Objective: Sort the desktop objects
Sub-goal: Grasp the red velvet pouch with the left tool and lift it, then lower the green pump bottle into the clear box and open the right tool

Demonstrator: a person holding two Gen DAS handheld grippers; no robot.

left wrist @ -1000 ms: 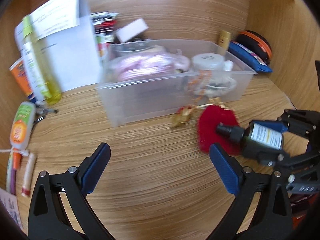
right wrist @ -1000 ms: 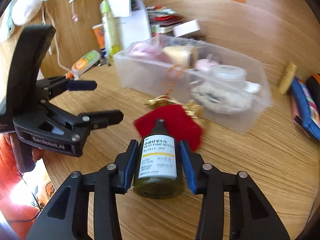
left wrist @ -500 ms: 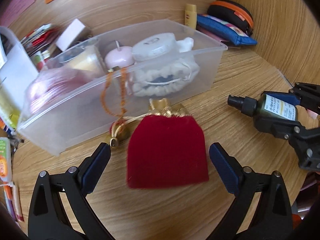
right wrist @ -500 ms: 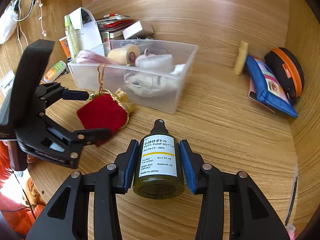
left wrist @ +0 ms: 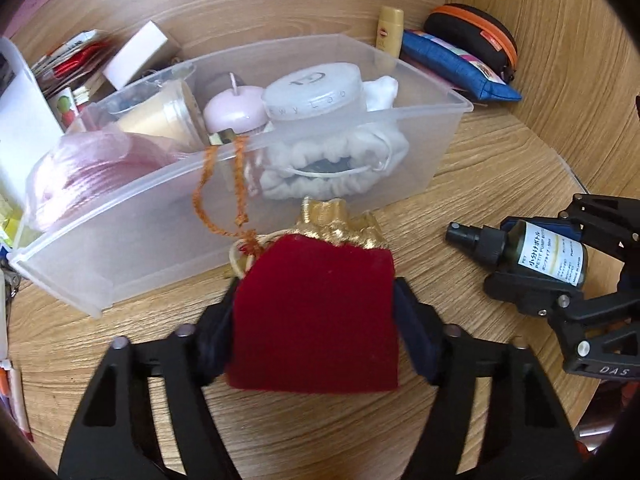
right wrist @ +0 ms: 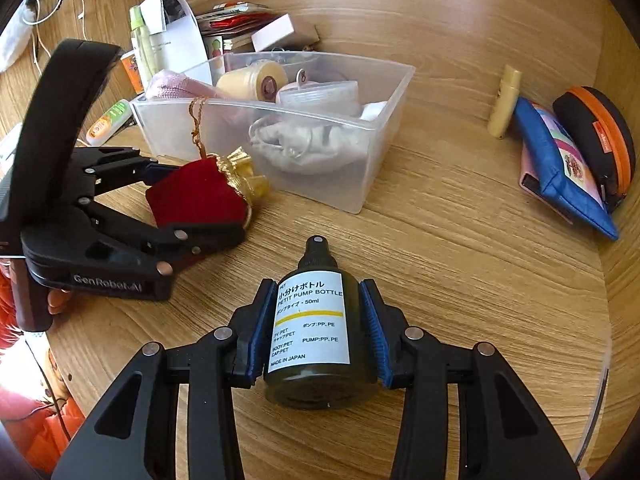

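My left gripper (left wrist: pixel 314 320) is shut on a red velvet pouch (left wrist: pixel 316 316) with a gold top, just in front of a clear plastic bin (left wrist: pixel 120 216). Its orange cord hangs over the bin's front rim. The pouch also shows in the right wrist view (right wrist: pixel 196 196), clamped between the left gripper's fingers (right wrist: pixel 200 236). My right gripper (right wrist: pixel 316 336) is shut on a dark pump bottle (right wrist: pixel 312 332) with a white label, held above the desk to the right of the pouch. The bottle (left wrist: pixel 536 256) shows at the right of the left wrist view.
The bin holds a candle (left wrist: pixel 236 112), a round lidded jar (left wrist: pixel 316 92), a white cloth bag (left wrist: pixel 336 172) and pink ribbon (left wrist: pixel 88 172). A blue pouch (right wrist: pixel 560 164), an orange-trimmed case (right wrist: pixel 600 132) and a yellow tube (right wrist: pixel 506 104) lie at the right. Papers and boxes stand behind the bin.
My left gripper moved forward over the red pouch and closed on it. My right gripper still holds the bottle and has shifted slightly right of the pouch.
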